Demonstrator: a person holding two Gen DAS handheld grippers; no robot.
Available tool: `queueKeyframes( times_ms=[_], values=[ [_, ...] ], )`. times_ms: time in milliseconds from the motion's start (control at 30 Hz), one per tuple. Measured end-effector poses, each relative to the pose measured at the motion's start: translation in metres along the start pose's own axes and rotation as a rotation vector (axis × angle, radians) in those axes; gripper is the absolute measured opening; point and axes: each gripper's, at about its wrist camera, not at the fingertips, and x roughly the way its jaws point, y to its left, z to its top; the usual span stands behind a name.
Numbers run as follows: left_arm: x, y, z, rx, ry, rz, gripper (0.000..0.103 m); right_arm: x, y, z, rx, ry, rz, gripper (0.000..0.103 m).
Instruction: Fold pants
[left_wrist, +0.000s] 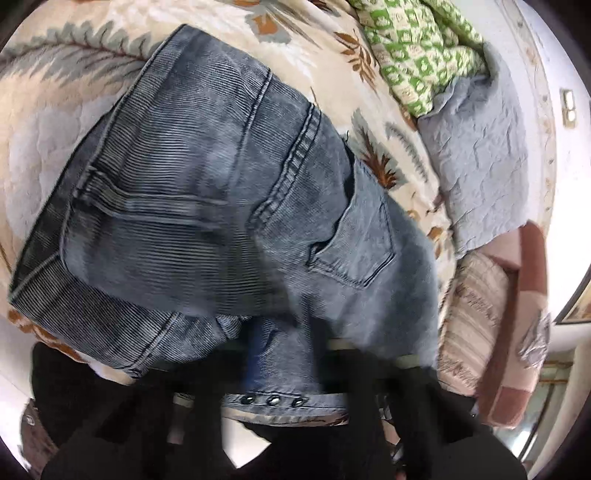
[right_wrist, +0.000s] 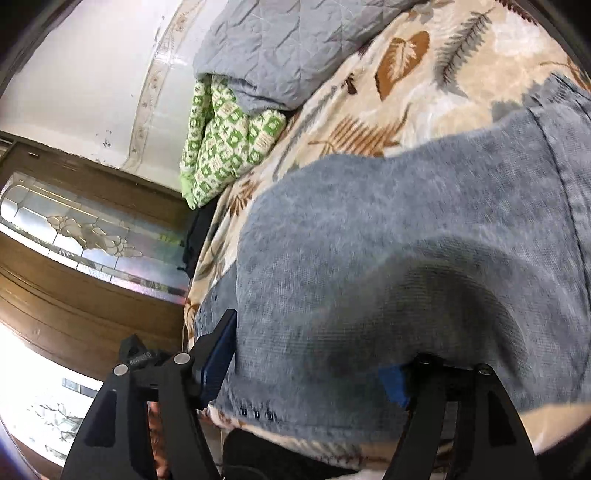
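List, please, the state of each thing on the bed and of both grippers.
jeans: spread on the bedspread, partly folded, back pocket up.
left gripper: shut on the jeans.
right gripper: open, denim between its fingers.
bedspread: lying flat.
green patterned cloth: crumpled.
grey quilt: bunched, creased.

No legible text, label, brand or number anywhere; small raised lettering on the right gripper (right_wrist: 306, 365) too blurred to read.

Left wrist cam: steep look down, close over the pants (left_wrist: 229, 206) on the bedspread (left_wrist: 332, 74). Right wrist cam: shallower, nearly touching the denim, facing the bed's far edge. Shared: pants, green cloth (right_wrist: 225, 144), grey quilt (right_wrist: 280, 48).
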Motion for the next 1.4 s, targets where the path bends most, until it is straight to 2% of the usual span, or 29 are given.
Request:
queueKeyframes(
  times_ms=[33, 67, 133, 267, 367, 567, 600, 633, 667, 700, 733, 800, 833, 900, 933, 1000, 1067, 1167, 1200, 1233, 1267, 1300, 1333, 1400],
  values=[
    [-0.002, -0.001, -0.001, 0.004, -0.011, 0.01, 0.002, 0.002, 0.0, 0.002, -0.006, -0.005, -0.001, 0.02],
    [-0.006, -0.002, -0.003, 0.014, -0.031, 0.026, 0.002, 0.004, 0.001, 0.005, -0.014, 0.001, 0.021, 0.001],
    [-0.019, -0.005, -0.009, 0.037, -0.067, 0.033, 0.002, 0.0, 0.005, 0.007, -0.024, -0.005, 0.039, 0.003],
    [-0.057, -0.005, -0.025, 0.079, -0.13, 0.009, 0.002, -0.035, 0.024, 0.002, -0.091, -0.029, 0.128, 0.002],
    [-0.072, 0.011, -0.038, 0.082, -0.145, 0.004, 0.002, -0.048, 0.021, -0.008, -0.094, 0.008, 0.158, 0.003],
    [-0.021, 0.063, -0.039, -0.04, -0.018, 0.07, 0.002, -0.022, -0.028, -0.042, 0.007, 0.139, 0.055, 0.009],
    [-0.02, 0.064, -0.039, -0.041, -0.019, 0.063, 0.003, -0.022, -0.038, -0.043, 0.051, 0.141, 0.057, 0.015],
    [-0.023, 0.062, -0.039, -0.029, -0.026, 0.06, 0.003, -0.026, -0.044, -0.041, 0.077, 0.134, 0.069, 0.029],
    [-0.027, 0.058, -0.039, -0.008, -0.036, 0.065, 0.003, -0.035, -0.05, -0.038, 0.102, 0.111, 0.083, 0.039],
    [-0.03, 0.055, -0.039, 0.009, -0.051, 0.078, 0.003, -0.048, -0.058, -0.033, 0.128, 0.068, 0.087, 0.057],
    [-0.031, 0.051, -0.04, 0.023, -0.058, 0.081, 0.005, -0.059, -0.065, -0.032, 0.148, 0.03, 0.083, 0.062],
    [-0.029, 0.048, -0.042, 0.032, -0.048, 0.088, 0.018, -0.093, -0.085, -0.028, 0.209, -0.074, 0.068, 0.062],
    [-0.026, 0.048, -0.043, 0.029, -0.036, 0.089, 0.022, -0.105, -0.091, -0.027, 0.225, -0.107, 0.055, 0.062],
    [-0.02, 0.048, -0.045, 0.024, -0.022, 0.092, 0.024, -0.145, -0.108, -0.02, 0.251, -0.25, -0.003, 0.062],
    [-0.019, 0.047, -0.045, 0.026, -0.017, 0.096, 0.024, -0.158, -0.114, -0.013, 0.253, -0.286, -0.038, 0.062],
    [-0.017, 0.045, -0.045, 0.024, -0.016, 0.107, 0.026, -0.169, -0.121, 0.0, 0.242, -0.299, -0.106, 0.062],
    [-0.016, 0.041, -0.045, 0.022, -0.016, 0.112, 0.03, -0.166, -0.129, 0.01, 0.231, -0.271, -0.15, 0.062],
    [-0.017, 0.038, -0.046, 0.022, -0.018, 0.119, 0.034, -0.145, -0.139, 0.02, 0.218, -0.222, -0.132, 0.059],
    [-0.017, 0.037, -0.046, 0.024, -0.02, 0.124, 0.034, -0.133, -0.136, 0.02, 0.198, -0.192, -0.121, 0.047],
    [-0.017, 0.037, -0.047, 0.028, -0.021, 0.13, 0.034, -0.121, -0.13, 0.022, 0.148, -0.146, -0.147, 0.025],
    [-0.017, 0.036, -0.047, 0.026, -0.021, 0.134, 0.034, -0.118, -0.125, 0.02, 0.103, -0.119, -0.191, 0.014],
    [-0.017, 0.035, -0.046, 0.022, -0.021, 0.137, 0.034, -0.111, -0.114, 0.022, 0.02, -0.08, -0.246, 0.007],
    [-0.019, 0.033, -0.046, 0.016, -0.024, 0.138, 0.034, -0.111, -0.108, 0.026, -0.011, -0.069, -0.252, 0.007],
    [-0.023, 0.027, -0.046, 0.019, -0.046, 0.133, 0.034, -0.136, -0.087, 0.05, -0.073, -0.137, -0.244, 0.006]
  ],
)
